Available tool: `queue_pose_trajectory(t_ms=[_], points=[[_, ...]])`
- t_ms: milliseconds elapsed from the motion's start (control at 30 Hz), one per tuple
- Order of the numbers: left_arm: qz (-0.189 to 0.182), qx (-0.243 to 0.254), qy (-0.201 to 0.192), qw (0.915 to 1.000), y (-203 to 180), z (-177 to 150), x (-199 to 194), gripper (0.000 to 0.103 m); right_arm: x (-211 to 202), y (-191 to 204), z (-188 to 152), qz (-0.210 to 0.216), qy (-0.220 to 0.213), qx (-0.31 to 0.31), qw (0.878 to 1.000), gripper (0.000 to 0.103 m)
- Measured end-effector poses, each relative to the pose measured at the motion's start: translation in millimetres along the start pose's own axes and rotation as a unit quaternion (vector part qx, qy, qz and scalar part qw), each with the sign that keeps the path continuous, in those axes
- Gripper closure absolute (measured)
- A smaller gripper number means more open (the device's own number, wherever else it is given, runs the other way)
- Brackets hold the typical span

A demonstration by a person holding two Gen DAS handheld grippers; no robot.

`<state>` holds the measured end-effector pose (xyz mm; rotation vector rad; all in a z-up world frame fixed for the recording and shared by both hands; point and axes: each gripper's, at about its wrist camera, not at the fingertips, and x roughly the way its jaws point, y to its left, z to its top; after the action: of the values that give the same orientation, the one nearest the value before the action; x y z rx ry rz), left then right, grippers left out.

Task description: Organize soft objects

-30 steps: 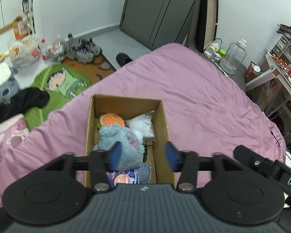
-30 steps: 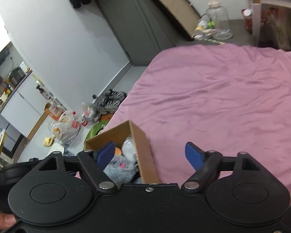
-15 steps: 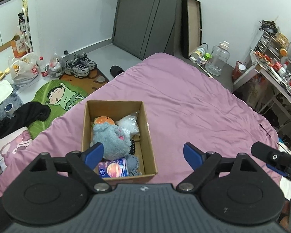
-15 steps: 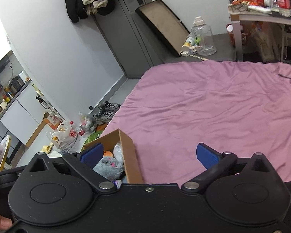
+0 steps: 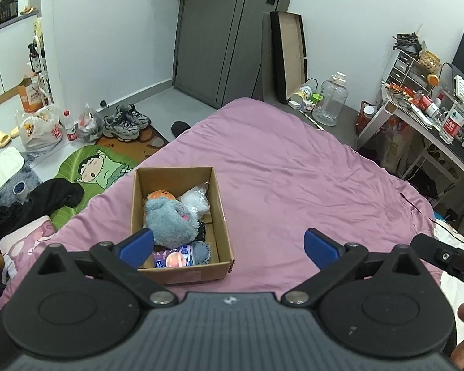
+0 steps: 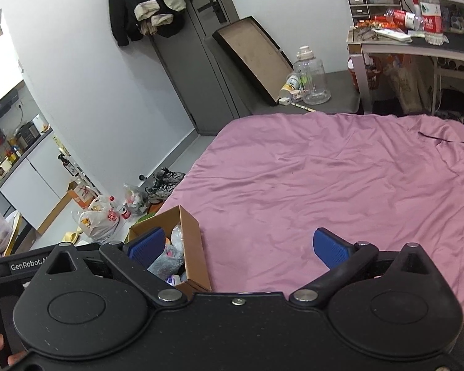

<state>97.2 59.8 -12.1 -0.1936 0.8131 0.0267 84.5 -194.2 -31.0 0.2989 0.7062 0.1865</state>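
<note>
The grey plush toy (image 5: 170,221) lies in the middle of the cardboard box (image 5: 222,216), and the box sits on the purple bed (image 5: 294,179) near the bed's left edge as the left wrist view shows it. Packed around the plush inside the box are an orange burger-shaped toy (image 5: 161,195) toward the far wall, a white crinkly bag (image 5: 196,201) beside that, and a printed pouch (image 5: 174,259) against the near wall. The rest of the bed shows no loose soft things in either view.

The left tongs (image 5: 229,245) stand above and short of the box's near wall; their jaws are opening, already wide, with nothing between them. The right tongs (image 6: 238,247) are wide apart and empty too, set to the right of the box over bare sheet.

The step in hand looks like pulling clear after a drop into the box. To do it well, both tongs should stay spread until well past the box rim, so no pad catches the plush fur or tips the light cardboard. The plush rides high in the box, so a gentle press toward the box floor may help if more has to fit.
</note>
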Motion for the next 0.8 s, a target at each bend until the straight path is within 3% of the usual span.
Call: queue_pose_trajectory(t_ms=[800], points=[[-0.002, 0.008, -0.018, 0.9998, -6.1, -35.0, -45.3, 0.0, -48.5, -22.3, -21.7, -0.002, 0.004, -0.037, 0.999, 0.0]])
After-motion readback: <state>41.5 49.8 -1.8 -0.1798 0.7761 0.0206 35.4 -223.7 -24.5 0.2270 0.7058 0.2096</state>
